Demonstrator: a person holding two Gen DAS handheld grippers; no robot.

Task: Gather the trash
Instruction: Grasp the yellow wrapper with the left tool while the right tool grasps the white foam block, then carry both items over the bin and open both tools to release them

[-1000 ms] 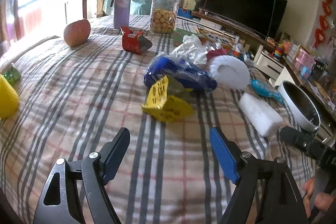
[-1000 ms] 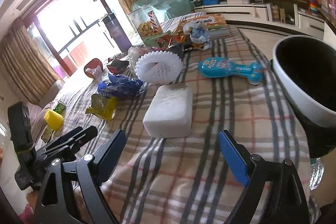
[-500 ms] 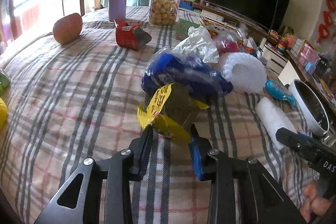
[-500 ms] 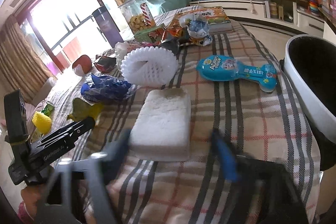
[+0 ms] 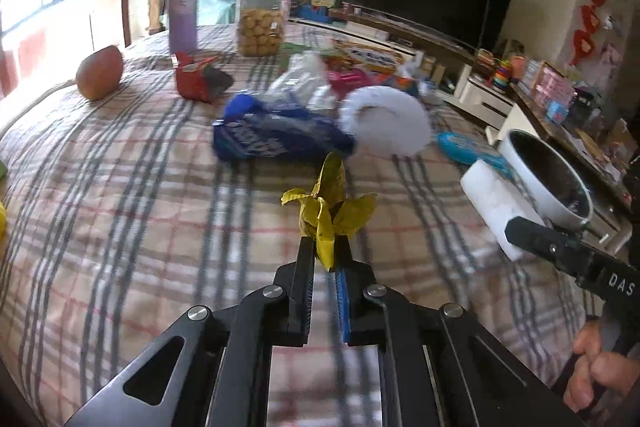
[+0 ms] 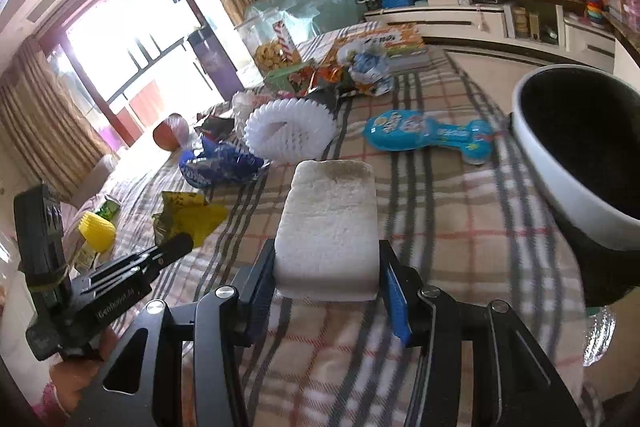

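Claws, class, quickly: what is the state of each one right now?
Left claw: still closing, pinching the crumpled yellow plastic wrapper.
Right claw: closing on the white rectangular foam block, pads against its sides.

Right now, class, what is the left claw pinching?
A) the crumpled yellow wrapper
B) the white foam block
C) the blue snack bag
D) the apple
A: in the left wrist view the left claw is closing on the crumpled yellow wrapper, whose lower edge is pinched between its pads.
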